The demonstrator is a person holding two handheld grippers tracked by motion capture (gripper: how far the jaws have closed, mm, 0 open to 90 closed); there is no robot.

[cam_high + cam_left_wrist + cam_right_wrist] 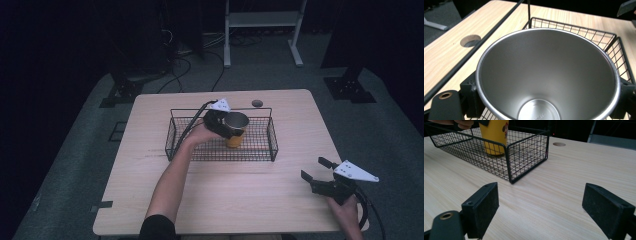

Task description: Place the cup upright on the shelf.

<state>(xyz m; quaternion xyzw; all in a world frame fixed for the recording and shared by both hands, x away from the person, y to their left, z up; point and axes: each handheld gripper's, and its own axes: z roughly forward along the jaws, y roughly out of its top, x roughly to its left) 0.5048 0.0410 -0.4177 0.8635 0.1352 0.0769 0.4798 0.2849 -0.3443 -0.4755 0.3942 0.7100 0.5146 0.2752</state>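
At frame centre the left tongs clamp the yellow cup inside the wire basket, where a hasty lift could snag the rim; the right tongs gape empty.

1. we see a cup with a yellow outer wall and a bare steel inside; it stands upright, its round mouth open to the top.
2. in the left gripper view its interior is smooth brushed metal, narrowing down to a flat round bottom, with a thin bright rim.
3. it stands inside the black wire basket, right of the middle and nearer the far wall.
4. in the right gripper view its yellow side carries a small dark print, and its foot rests on the basket's mesh floor.
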